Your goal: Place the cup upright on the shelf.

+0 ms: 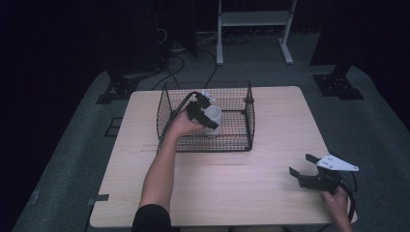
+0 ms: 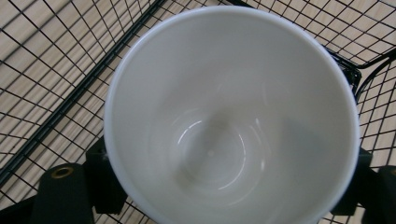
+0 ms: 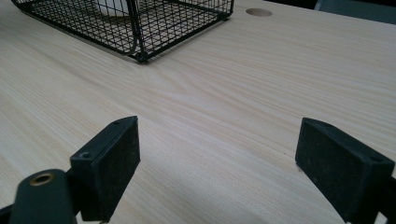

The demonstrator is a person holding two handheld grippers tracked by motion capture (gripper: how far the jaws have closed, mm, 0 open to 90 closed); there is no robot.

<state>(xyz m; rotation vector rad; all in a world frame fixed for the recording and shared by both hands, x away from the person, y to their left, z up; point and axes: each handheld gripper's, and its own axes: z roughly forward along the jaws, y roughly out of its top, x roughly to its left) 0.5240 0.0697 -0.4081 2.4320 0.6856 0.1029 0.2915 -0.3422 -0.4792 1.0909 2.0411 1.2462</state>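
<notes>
Risk sits with the white mug, upright inside the wire basket at upper centre of the high view. The left gripper spans its rim, but whether the pads press cannot be told. Lifted on a loose hold, the mug could tip against the mesh. The right gripper rests agape, lower right.

White mug — upright, empty — inside wire basket.

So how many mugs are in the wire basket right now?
1: a white mug stands upright inside the wire basket, at the left gripper. The mesh hides little, so another is unlikely.
</notes>
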